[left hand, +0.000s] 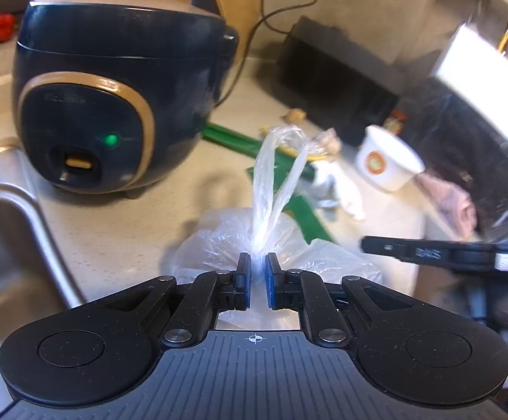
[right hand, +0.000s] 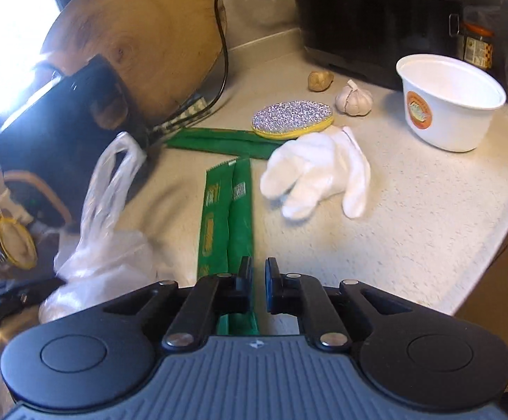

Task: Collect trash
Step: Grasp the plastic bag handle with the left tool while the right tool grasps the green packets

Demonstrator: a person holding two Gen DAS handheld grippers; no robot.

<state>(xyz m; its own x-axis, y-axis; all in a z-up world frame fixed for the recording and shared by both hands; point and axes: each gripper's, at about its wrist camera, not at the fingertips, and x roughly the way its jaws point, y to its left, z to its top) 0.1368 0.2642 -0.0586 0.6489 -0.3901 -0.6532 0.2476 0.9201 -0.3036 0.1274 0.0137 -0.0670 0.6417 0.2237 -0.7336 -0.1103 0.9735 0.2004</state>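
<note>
On the speckled beige stone counter [right hand: 411, 210], the left gripper [left hand: 257, 266] pinches the crinkly clear plastic bag [left hand: 232, 234]; the right gripper [right hand: 259, 273], jaws nearly together and empty, hovers over the flat glossy green wrapper [right hand: 227, 217].

- Bag [left hand: 254, 231]: thin translucent plastic, crinkled, faint sheen.
- Left gripper [left hand: 257, 273]: matt black plastic, blue pads, bright metal pivots.
- Cooker [left hand: 113, 98]: glossy dark plastic, gold trim.
- Sink [left hand: 5, 210]: brushed metal.
- Counter [right hand: 411, 217]: pale speckled stone look, matt.
- Wrappers [right hand: 227, 217]: green, smooth, slight gloss.
- Glove [right hand: 318, 171]: white cloth, soft.
- Scourer [right hand: 292, 117]: glittering metallic mesh, yellow edge.
- Board [right hand: 138, 35]: grained wood.
- Tub [right hand: 453, 101]: smooth white, matt.
</note>
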